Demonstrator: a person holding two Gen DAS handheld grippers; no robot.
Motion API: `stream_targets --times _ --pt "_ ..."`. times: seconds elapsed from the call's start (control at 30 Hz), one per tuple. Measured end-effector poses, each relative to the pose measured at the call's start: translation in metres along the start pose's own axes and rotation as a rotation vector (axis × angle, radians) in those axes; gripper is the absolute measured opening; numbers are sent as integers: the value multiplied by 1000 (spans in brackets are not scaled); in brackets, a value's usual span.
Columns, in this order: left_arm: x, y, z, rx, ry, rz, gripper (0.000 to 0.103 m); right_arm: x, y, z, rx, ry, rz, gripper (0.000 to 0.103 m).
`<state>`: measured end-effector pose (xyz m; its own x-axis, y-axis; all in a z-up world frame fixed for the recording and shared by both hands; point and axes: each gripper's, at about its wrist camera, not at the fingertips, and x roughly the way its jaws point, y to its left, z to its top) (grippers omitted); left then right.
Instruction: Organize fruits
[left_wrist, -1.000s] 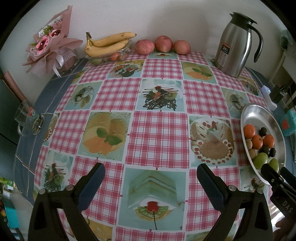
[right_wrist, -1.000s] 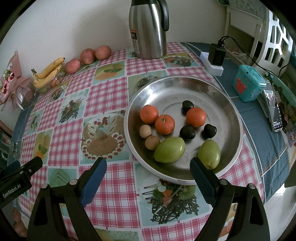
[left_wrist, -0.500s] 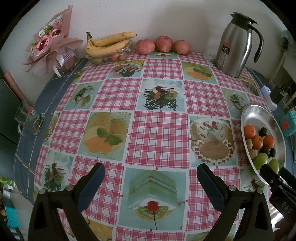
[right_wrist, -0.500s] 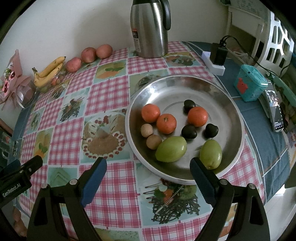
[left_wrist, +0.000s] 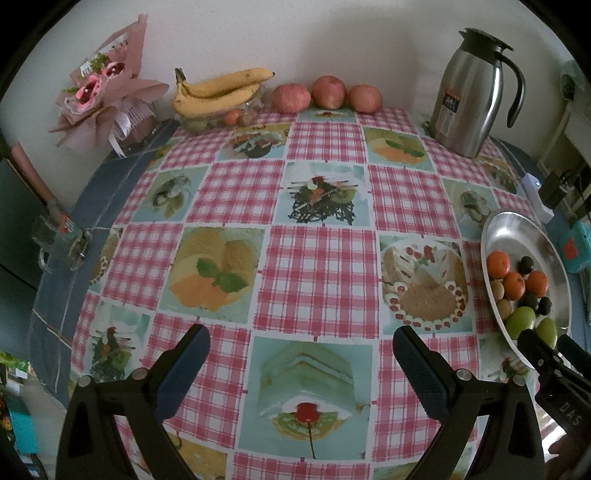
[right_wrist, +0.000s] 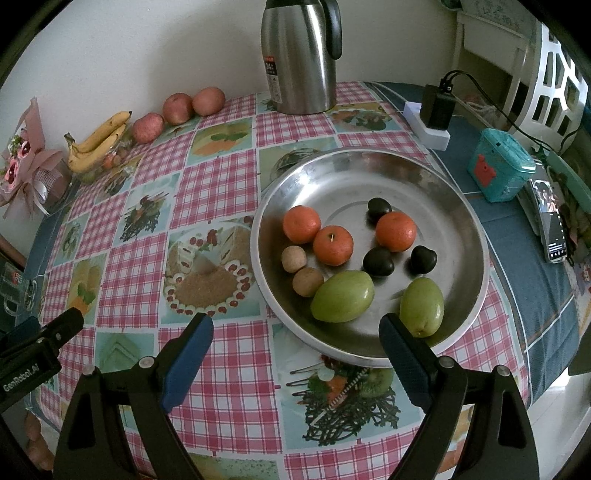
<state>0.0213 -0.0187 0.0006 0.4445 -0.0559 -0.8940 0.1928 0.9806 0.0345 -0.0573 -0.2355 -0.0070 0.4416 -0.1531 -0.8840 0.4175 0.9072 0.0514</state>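
Right wrist view: the right hand-held gripper (right_wrist: 295, 343) hovers released at 6 o'clock of the steel plate (right_wrist: 476, 291), which holds mandarins (right_wrist: 332, 245), green fruits (right_wrist: 342, 296) and dark ones. Left hand-held gripper (left_wrist: 301, 354) released too, over the bare worktop (left_wrist: 317, 277). Sorting stage unclear.

The left wrist view looks across the desk (left_wrist: 317, 273) toward the wall. The right wrist view sits nearer the metal plate (right_wrist: 461, 206). Both views show the plate (left_wrist: 517, 232).
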Motion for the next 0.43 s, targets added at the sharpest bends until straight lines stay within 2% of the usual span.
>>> stream_targets --times 0.43 --pt "-1 2 0 -12 -1 2 101 0 0 0 0 1 0 92"
